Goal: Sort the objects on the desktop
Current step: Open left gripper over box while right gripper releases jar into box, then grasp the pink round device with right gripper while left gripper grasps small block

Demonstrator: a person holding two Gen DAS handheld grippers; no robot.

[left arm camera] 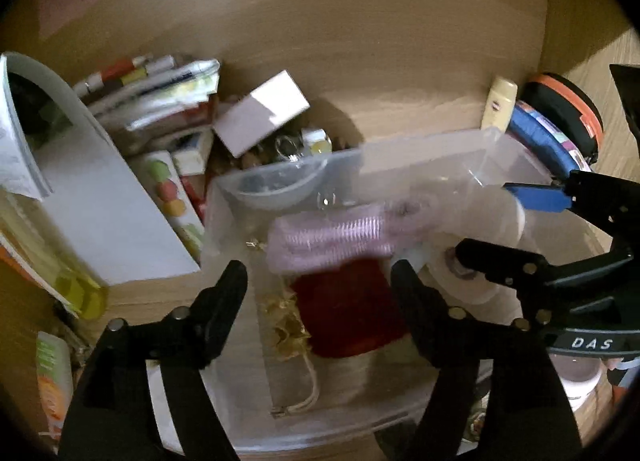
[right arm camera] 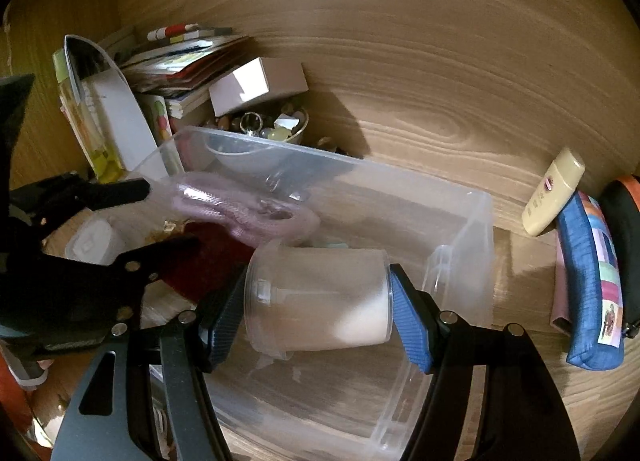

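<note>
Tongs on my right (right arm camera: 318,301) are clamped across a clear plastic jar (right arm camera: 320,297), its blue pads pressing each end, and I hold it tilted on its side over the clear storage bin (right arm camera: 460,221) on the desk (right arm camera: 420,101). My left tongs (left arm camera: 320,301) stand wide apart over the same bin with nothing pressed between the fingers (left arm camera: 224,301); no earlier view is at hand to compare. Just ahead of them a pink ribbed item (left arm camera: 332,241) shows blurred inside the bin, above a dark red pouch (left arm camera: 348,313) and some gold crinkled bits (left arm camera: 286,331); I cannot tell whether the pink item is resting or in the air. A small clear bowl (left arm camera: 276,187) sits at the bin's far corner.

Beyond the bin, a white box (right arm camera: 256,85) leans on a dish of trinkets (right arm camera: 276,127), beside stacked books (right arm camera: 184,65). To the right on the desk lie a cream tube (right arm camera: 554,193) and a blue pencil case (right arm camera: 592,285), close together.
</note>
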